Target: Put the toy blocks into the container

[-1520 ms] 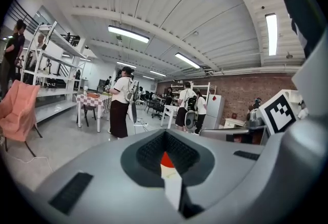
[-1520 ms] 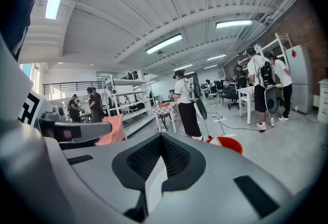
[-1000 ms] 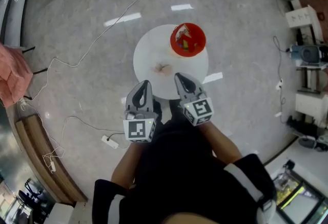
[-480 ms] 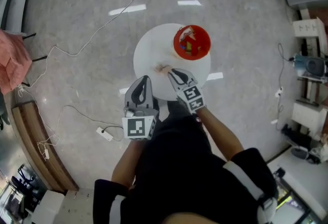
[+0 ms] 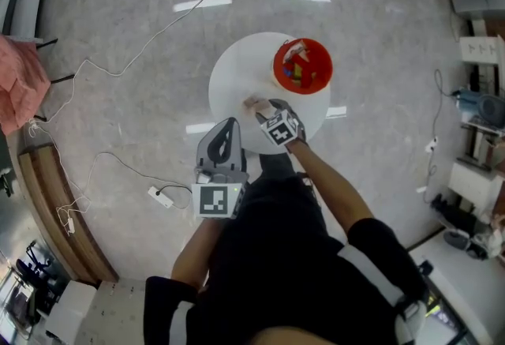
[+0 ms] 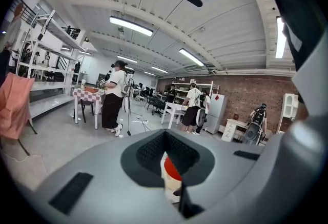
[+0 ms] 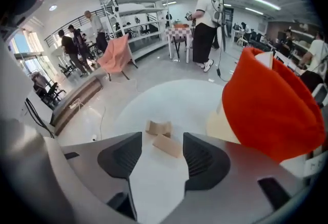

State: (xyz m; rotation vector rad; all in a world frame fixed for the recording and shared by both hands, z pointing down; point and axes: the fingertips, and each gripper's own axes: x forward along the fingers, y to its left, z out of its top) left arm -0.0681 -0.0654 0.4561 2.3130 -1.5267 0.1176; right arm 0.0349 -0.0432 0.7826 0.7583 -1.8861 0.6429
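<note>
**Approach to a grasp.** The right tool points steeply down over the white worktop. Its jaws have just been opening and now stand apart, gripping nothing. A flat block of plain wood lies on the worktop between the jaw tips, clear of both pads. An arched block sits just beyond it at 11 o'clock; whether the two touch cannot be told.

In the head view both pieces lie near the worktop's centre. They are at 8 o'clock from the red container, which stands toward the rim at 1 o'clock and already holds several coloured pieces. The left tool waits off the near edge at 6 o'clock, its jaws together on nothing.

**Doing the step well.**
- **Alignment:** the flat block lies skewed to the jaw line, so a small roll of the wrist would probably bring the pads square to its long faces.
- **Descent:** lower the tips almost to the worktop and close at the block's mid-length.
- **Neighbour:** keep the arched block outside the closing path, or it may be nudged or pinched along.
- **Transfer:** lift above the container's rim before crossing toward 2 o'clock, and release low inside.
</note>
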